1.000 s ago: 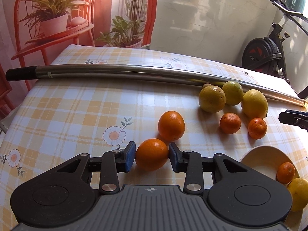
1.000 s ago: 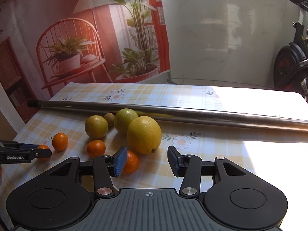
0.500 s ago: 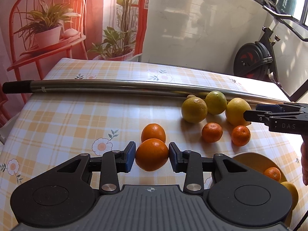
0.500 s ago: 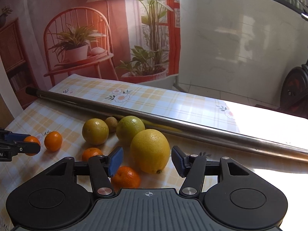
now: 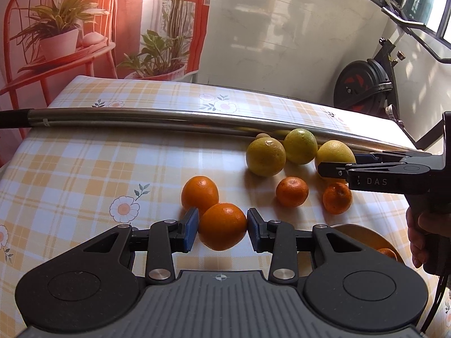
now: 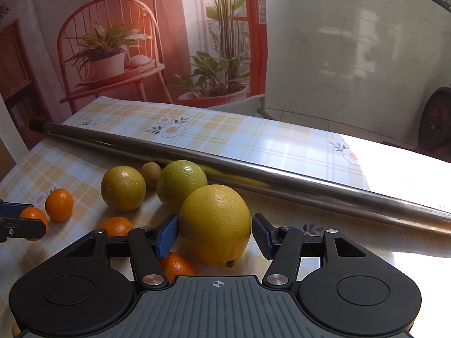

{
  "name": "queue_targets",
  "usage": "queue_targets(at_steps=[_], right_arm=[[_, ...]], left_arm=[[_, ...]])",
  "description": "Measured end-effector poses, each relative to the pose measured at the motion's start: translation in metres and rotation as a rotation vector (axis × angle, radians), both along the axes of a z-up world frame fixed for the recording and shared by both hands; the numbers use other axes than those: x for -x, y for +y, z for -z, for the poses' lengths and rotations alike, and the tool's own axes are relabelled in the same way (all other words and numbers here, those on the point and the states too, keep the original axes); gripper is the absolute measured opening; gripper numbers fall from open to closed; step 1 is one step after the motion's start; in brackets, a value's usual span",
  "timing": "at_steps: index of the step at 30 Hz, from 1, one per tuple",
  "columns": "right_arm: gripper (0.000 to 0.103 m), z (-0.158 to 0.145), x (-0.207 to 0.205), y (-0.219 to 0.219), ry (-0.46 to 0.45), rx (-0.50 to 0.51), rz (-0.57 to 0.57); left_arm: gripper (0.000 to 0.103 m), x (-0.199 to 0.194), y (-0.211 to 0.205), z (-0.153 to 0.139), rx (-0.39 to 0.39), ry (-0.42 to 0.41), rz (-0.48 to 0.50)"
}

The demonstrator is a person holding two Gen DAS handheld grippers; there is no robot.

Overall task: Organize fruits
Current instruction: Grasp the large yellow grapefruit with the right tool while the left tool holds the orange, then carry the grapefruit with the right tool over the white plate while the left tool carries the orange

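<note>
Your left claw is clamped on a round orange fruit, both blue pads pressed to its sides, low in the centre of the left wrist frame. A second orange sits just behind it, up and to the left. Your right claw stands apart around a large yellow lemon at the centre of the right wrist frame; its pads are close beside the peel, and contact cannot be told. Two small tangerines lie on the checked yellow bench right of centre. A tan bowl shows at lower right, and a long steel tube crosses the upper bench.
</note>
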State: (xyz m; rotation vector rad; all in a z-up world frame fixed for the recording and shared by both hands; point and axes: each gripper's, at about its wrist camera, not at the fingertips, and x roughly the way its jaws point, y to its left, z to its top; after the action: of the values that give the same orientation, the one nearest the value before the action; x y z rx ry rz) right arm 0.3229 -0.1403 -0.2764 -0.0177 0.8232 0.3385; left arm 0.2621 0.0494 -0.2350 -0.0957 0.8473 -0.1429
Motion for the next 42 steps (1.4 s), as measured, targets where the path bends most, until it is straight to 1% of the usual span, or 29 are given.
queue_targets(at_steps=[2,5,10,13,19,25,29,36,42], right_arm=[[0.051,0.000,-0.001,-0.003,0.003,-0.020,0.007],[0.051,-0.002,0.001,-0.002,0.007,-0.015,-0.003],[0.051,-0.013,0.010,-0.008,-0.008,-0.048,0.019],[0.051,-0.023,0.020,-0.014,-0.020,-0.072,0.033],[0.051,-0.040,0.040,-0.022,-0.044,-0.076,0.052],[0.051,-0.049,0.063,-0.027,-0.057,-0.084,0.058],[0.051,-0.054,0.078,-0.027,-0.057,-0.091,0.055],[0.051,-0.056,0.098,-0.022,-0.047,-0.102,0.051],[0.051,-0.058,0.106,-0.016,-0.036,-0.097,0.036]], left_arm=[[0.039,0.000,-0.003,0.001,0.001,0.006,0.003],[0.039,0.002,-0.005,-0.003,0.007,0.000,0.009],[0.039,0.008,-0.006,-0.011,0.012,-0.017,0.014],[0.039,0.014,-0.007,-0.014,0.020,-0.021,0.018],[0.039,0.029,-0.011,-0.022,0.023,-0.038,0.034],[0.039,0.042,-0.016,-0.024,0.001,-0.050,0.058],[0.039,0.052,-0.021,-0.027,0.002,-0.056,0.075],[0.039,0.062,-0.027,-0.026,-0.002,-0.061,0.106],[0.039,0.068,-0.032,-0.018,-0.008,-0.037,0.129]])
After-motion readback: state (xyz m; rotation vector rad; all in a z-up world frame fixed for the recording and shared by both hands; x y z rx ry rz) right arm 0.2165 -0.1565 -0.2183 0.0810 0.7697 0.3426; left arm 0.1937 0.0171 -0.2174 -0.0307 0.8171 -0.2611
